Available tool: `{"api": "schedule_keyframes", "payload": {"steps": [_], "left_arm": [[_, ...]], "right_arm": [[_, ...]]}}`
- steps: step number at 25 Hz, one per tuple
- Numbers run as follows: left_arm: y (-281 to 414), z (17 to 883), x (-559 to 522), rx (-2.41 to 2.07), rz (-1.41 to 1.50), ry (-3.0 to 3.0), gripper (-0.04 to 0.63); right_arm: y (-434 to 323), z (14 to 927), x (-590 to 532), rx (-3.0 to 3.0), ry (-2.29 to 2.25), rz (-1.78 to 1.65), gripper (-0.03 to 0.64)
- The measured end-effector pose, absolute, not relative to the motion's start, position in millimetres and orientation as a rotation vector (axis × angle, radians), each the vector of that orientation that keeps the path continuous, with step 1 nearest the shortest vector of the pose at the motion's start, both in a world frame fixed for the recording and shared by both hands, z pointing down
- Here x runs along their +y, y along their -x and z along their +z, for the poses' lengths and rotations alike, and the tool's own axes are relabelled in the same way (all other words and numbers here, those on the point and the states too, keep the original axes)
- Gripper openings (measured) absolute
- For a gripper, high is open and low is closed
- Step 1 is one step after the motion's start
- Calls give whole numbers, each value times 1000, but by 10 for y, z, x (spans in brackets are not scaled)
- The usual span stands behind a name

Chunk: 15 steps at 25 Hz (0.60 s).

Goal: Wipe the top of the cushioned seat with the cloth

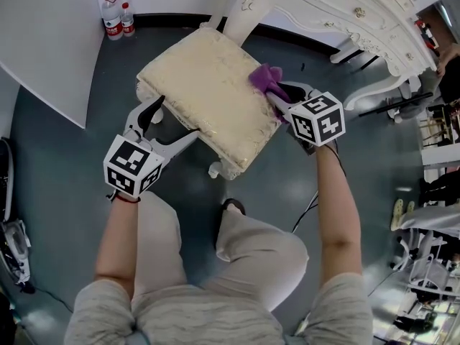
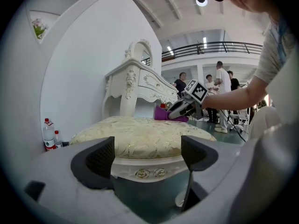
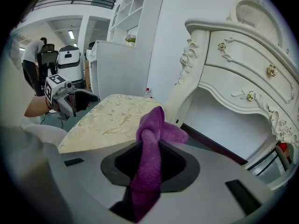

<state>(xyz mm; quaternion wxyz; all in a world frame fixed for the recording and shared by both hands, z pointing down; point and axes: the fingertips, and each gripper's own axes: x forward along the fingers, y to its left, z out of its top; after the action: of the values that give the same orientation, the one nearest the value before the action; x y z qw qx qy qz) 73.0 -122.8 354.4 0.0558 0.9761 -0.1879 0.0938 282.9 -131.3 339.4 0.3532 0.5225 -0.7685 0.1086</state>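
The cushioned seat [image 1: 205, 95] is a cream stool with a gold leaf pattern and a carved white frame. A purple cloth [image 1: 266, 77] lies bunched on its far right corner. My right gripper [image 1: 279, 93] is shut on that cloth, and in the right gripper view the cloth [image 3: 152, 129] runs up between the jaws and flops over toward the seat [image 3: 112, 118]. My left gripper [image 1: 171, 124] stands open at the seat's near left edge. In the left gripper view the seat's frame [image 2: 145, 171] sits in the gap between the jaws, with no contact visible.
A white carved dressing table [image 1: 345, 13] stands just beyond the seat. Two water bottles [image 1: 115, 16] are by the wall at the back left, next to a white panel [image 1: 43, 42]. A cable [image 1: 309, 207] runs on the floor near my legs. People [image 2: 224, 83] stand far off.
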Motion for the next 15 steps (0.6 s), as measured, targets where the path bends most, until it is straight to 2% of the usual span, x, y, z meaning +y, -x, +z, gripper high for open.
{"api": "schedule_keyframes", "payload": {"steps": [15], "left_arm": [[-756,3548,-1119,-521,286,-2975,440]], "right_arm": [[-2242,3391,-1015,-2027,-1324,270,95]]}}
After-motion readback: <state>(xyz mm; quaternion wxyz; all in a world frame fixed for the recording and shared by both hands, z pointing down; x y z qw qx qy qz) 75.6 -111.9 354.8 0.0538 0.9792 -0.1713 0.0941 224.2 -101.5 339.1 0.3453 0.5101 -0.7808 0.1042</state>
